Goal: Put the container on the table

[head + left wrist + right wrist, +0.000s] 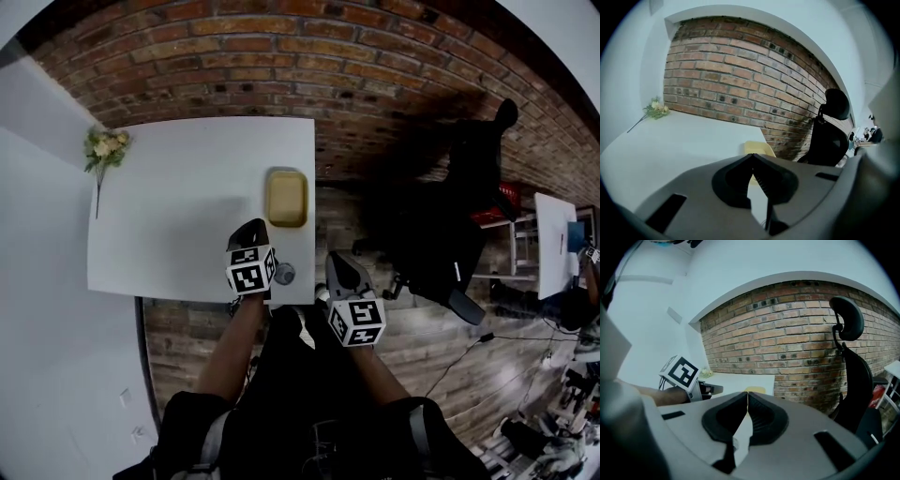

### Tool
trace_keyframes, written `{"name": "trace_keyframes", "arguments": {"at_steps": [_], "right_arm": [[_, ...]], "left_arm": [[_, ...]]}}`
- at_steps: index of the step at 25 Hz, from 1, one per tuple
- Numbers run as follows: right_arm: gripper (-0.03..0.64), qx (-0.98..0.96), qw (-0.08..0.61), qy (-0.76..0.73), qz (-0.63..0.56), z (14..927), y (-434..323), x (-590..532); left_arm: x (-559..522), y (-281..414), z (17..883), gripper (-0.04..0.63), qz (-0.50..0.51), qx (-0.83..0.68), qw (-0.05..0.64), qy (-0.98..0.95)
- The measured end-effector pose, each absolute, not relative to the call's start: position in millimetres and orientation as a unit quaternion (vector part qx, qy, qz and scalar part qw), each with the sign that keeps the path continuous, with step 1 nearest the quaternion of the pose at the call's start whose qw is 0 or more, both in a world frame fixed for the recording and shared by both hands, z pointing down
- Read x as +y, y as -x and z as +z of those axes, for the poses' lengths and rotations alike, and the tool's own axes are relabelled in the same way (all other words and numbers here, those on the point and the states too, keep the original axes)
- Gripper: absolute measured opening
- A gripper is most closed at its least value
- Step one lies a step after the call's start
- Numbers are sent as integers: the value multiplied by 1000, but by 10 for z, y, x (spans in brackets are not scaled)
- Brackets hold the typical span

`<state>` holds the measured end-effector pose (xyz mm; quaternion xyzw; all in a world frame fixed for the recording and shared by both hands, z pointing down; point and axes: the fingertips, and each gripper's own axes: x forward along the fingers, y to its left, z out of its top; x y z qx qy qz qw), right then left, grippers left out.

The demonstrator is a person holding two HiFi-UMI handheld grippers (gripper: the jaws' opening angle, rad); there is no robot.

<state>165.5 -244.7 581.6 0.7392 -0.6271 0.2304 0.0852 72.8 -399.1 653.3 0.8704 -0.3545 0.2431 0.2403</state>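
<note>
A shallow yellow container [286, 197] lies on the white table [187, 206], close to its right edge. The left gripper view shows the container [758, 149] just beyond the jaw tips, the right gripper view a sliver of it [756, 390]. My left gripper [253, 232] hovers over the table's near right corner, short of the container, jaws shut with nothing between them [752, 155]. The right gripper [339, 262] hangs off the table's near edge, to the right, also shut and empty [747, 393]. Its camera sees the left gripper's marker cube [680, 371].
A sprig of pale flowers [104, 150] lies at the table's far left corner. A small round grey thing [284, 274] sits at the near right corner. A black office chair [450, 234] stands right of the table before a brick wall [356, 66].
</note>
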Motion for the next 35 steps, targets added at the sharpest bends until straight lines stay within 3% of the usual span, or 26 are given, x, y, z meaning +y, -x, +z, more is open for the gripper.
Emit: {"name": "trace_keyframes", "arguments": {"at_steps": [16, 35], "right_arm": [[23, -705, 54, -679, 196, 5417, -1649, -2782], [23, -762, 32, -626, 166, 5106, -1617, -3153]], "left_arm": [[-3675, -477, 5589, 14, 190, -380, 194, -884], [-3664, -506, 5193, 15, 163, -414, 178, -878]]}}
